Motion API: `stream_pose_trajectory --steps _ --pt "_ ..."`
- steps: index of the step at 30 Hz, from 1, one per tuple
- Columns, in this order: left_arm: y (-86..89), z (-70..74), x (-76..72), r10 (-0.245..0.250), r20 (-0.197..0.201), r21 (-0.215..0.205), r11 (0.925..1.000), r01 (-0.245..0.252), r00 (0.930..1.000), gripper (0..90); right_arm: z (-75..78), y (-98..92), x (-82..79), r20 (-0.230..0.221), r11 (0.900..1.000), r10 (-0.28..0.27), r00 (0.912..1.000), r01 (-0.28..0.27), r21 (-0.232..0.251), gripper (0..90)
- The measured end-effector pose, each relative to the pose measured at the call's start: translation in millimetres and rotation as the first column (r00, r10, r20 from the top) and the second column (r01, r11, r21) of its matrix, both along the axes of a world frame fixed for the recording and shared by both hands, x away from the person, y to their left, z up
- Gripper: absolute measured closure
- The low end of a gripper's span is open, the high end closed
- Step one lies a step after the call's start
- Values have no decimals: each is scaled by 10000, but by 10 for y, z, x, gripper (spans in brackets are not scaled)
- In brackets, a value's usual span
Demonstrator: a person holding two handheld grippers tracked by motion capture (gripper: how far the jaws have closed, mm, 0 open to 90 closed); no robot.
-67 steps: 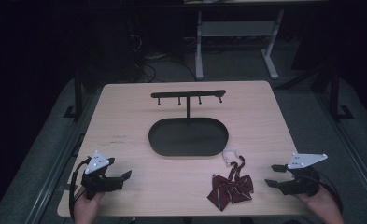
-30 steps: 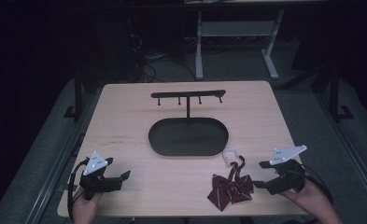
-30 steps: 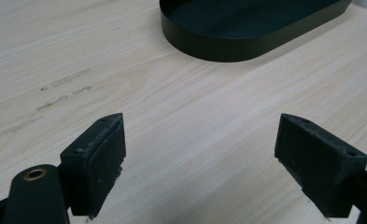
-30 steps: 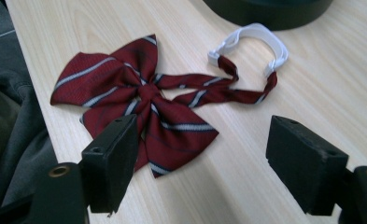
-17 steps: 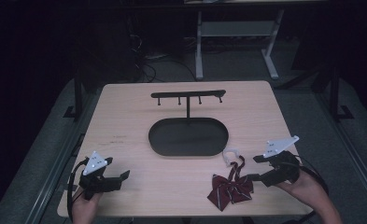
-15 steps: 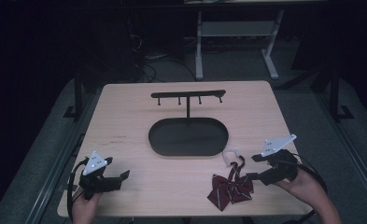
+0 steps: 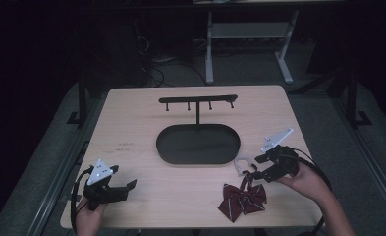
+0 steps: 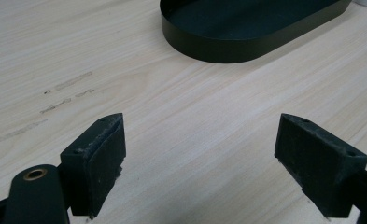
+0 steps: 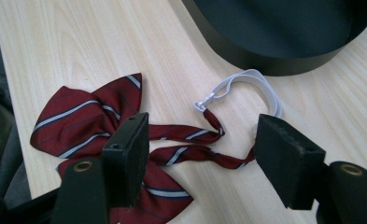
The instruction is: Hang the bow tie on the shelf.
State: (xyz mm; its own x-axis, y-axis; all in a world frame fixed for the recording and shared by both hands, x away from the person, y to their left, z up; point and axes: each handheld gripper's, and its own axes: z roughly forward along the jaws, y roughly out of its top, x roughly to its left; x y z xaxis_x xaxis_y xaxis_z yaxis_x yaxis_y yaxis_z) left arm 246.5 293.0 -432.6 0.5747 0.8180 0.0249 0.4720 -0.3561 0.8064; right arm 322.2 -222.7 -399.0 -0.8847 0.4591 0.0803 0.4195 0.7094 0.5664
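Observation:
A dark red striped bow tie [image 7: 243, 200] [image 9: 88, 119] lies near the table's front right, its two straps [image 9: 195, 144] running to a white elastic loop [image 7: 241, 163] [image 9: 246, 86]. My right gripper [image 7: 257, 166] [image 9: 200, 154] stands open just over the straps, one jaw on each side, nothing held. My left gripper [image 7: 123, 189] [image 8: 200, 158] rests open at the front left over bare wood. A black oval tray [image 7: 168, 147] [image 8: 209, 49] [image 9: 265, 63] sits mid-table with a black T-shaped hook rack [image 7: 199, 100] rising from its far side.
The light wooden table [image 7: 131, 128] has faint scuff marks [image 8: 55, 95] left of the tray. Dark floor, cables and a white table frame [image 7: 249, 34] lie beyond the far edge.
My right gripper has moved left and forward from the table's right edge to just over the bow tie's straps. The left gripper has stayed put.

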Motion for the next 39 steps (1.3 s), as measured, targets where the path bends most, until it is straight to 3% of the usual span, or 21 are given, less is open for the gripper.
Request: stream_pose_trajectory --steps 16,21,32,39 --pt "-5 5 -3 -19 20 62 10000 19 10000 161 31 154 291 -136 9953 154 9998 -166 -953 424" --pt "-3 3 -2 -9 7 35 10000 9 10000 161 31 193 366 -221 9947 128 9997 -150 -1020 429" --pt "-10 6 -3 -39 54 61 10000 38 10000 161 -87 261 530 -339 9898 -55 9994 6 -1422 504" --pt "1 10 -3 -38 35 65 10000 37 10000 161 -199 291 641 -654 9863 -198 9977 88 -1649 548"
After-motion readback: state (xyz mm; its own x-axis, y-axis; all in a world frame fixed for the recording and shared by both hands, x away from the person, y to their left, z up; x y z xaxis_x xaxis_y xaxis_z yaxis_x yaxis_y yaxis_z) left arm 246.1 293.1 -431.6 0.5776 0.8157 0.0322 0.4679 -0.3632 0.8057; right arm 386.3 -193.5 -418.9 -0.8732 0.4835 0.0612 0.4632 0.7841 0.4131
